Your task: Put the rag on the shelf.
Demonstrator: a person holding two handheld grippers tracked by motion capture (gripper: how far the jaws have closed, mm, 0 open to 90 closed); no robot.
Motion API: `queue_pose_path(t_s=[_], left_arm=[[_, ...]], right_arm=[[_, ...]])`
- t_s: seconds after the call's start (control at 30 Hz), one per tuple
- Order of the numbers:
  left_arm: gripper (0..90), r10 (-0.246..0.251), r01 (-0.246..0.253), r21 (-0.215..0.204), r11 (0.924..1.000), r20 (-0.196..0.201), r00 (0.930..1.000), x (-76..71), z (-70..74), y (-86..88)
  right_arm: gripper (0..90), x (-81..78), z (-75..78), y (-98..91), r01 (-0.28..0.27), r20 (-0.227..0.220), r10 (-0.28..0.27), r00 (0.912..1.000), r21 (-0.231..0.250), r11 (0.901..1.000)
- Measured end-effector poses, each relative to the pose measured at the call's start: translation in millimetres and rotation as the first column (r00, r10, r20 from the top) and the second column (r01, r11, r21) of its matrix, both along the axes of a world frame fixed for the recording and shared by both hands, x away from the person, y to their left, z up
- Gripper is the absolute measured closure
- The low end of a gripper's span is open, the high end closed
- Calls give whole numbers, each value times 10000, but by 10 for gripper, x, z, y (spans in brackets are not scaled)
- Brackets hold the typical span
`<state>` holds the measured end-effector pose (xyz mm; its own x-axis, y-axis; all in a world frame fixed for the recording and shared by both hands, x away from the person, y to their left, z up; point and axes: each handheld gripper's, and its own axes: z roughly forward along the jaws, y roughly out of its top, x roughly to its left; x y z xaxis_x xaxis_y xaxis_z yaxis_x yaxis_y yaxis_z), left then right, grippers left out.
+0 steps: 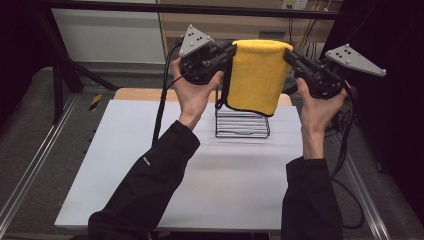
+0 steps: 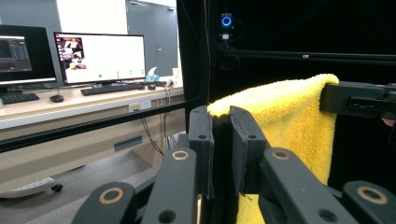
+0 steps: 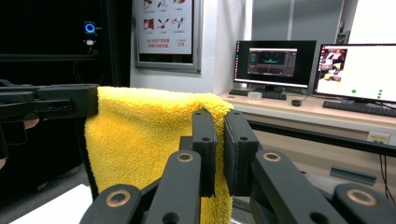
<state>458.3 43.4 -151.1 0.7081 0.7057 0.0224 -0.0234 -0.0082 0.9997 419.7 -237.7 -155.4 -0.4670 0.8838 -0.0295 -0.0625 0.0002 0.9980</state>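
A: High view. State the position of the work item.

B: The yellow towel (image 1: pixel 257 75) is held in the air above the far part of the white table (image 1: pixel 150 165), stretched between the two grippers and hanging down folded over. Its lower edge hangs in front of the black wire rack (image 1: pixel 242 125), which stands on the table. The left gripper (image 1: pixel 231 50) clamps the towel's upper left corner; the right gripper (image 1: pixel 288 53) clamps the upper right corner.

A: Left gripper view. Jaw condition?

B: The left gripper (image 2: pixel 221 122) has its jaws pressed together on the towel (image 2: pixel 285 121), with the yellow edge showing between the pads. The right gripper (image 2: pixel 329 99) grips the towel's far end. Monitors (image 2: pixel 100 58) stand on a desk at far left.

A: Right gripper view?

B: The right gripper (image 3: pixel 220 126) is closed on the towel (image 3: pixel 140 140) corner. The left gripper (image 3: pixel 91 100) holds the opposite end. Monitors (image 3: pixel 275 60) stand at far right.
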Motion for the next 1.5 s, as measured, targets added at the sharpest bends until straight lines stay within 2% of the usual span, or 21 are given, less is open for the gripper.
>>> queue_pose_path(t_s=[0.13,0.47,0.63,0.83,1.0,1.1,1.3,1.5], left_arm=[[798,-48,46,-213,9998,-102,9999,58,74,-7],[798,105,-104,-422,9991,25,9999,184,220,-1],[798,279,-258,-576,9980,360,9990,217,263,22],[798,451,-406,-883,9953,497,9977,272,317,52],[798,675,-617,-755,9952,760,9948,335,366,49],[798,703,-644,-802,9947,739,9948,386,377,45],[798,754,-673,-873,9939,933,9928,473,349,39],[798,991,-926,-664,9935,1015,9899,572,306,38]], right_arm=[[845,50,57,-13,31,116,-32,9999,82,10000],[845,203,193,6,10,318,-18,9995,238,9997],[845,259,247,29,-53,516,34,9987,373,9993],[845,329,321,82,-76,757,45,9971,401,9992],[845,400,371,110,-26,900,-4,9959,323,9995],[845,454,397,117,19,919,-43,9958,267,9996],[845,554,421,117,112,1002,-132,9949,204,9997],[845,667,386,138,189,917,-198,9956,100,9998]])
